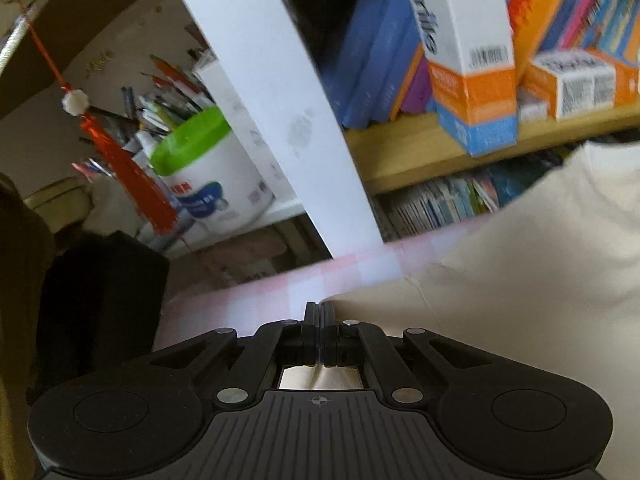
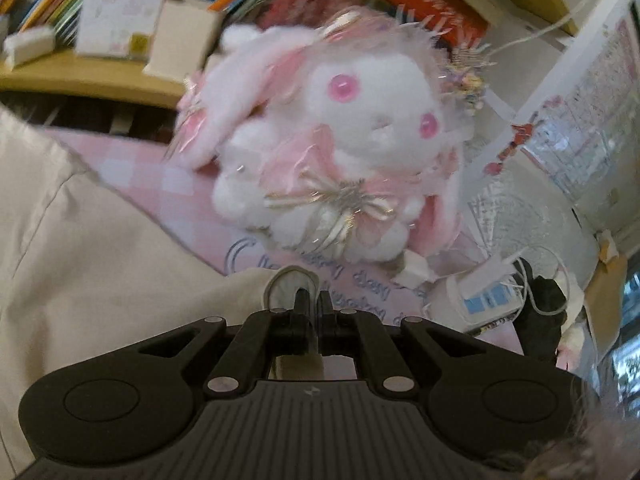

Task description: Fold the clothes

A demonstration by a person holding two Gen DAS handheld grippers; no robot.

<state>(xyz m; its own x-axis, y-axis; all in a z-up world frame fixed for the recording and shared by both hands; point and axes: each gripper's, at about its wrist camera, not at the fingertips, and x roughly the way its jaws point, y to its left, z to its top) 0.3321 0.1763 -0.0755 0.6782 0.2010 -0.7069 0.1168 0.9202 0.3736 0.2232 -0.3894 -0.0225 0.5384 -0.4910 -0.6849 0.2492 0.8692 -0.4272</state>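
Both claws, left claw (image 1: 319, 312) and right claw (image 2: 313, 300), clamped on cream garment (image 1: 520, 280) edges beside plush bunny (image 2: 340, 140); fold mid-way, not laid flat yet.

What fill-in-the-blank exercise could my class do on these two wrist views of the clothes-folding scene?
1. The garment being folded is ____ in colour.
2. The cloth covering the table has a pink and white ____ pattern.
3. Beyond the right gripper sits a plush ____ with pink eyes.
4. The white tub holding pens has a ____ rim.

Missing words: cream; checked; rabbit; green
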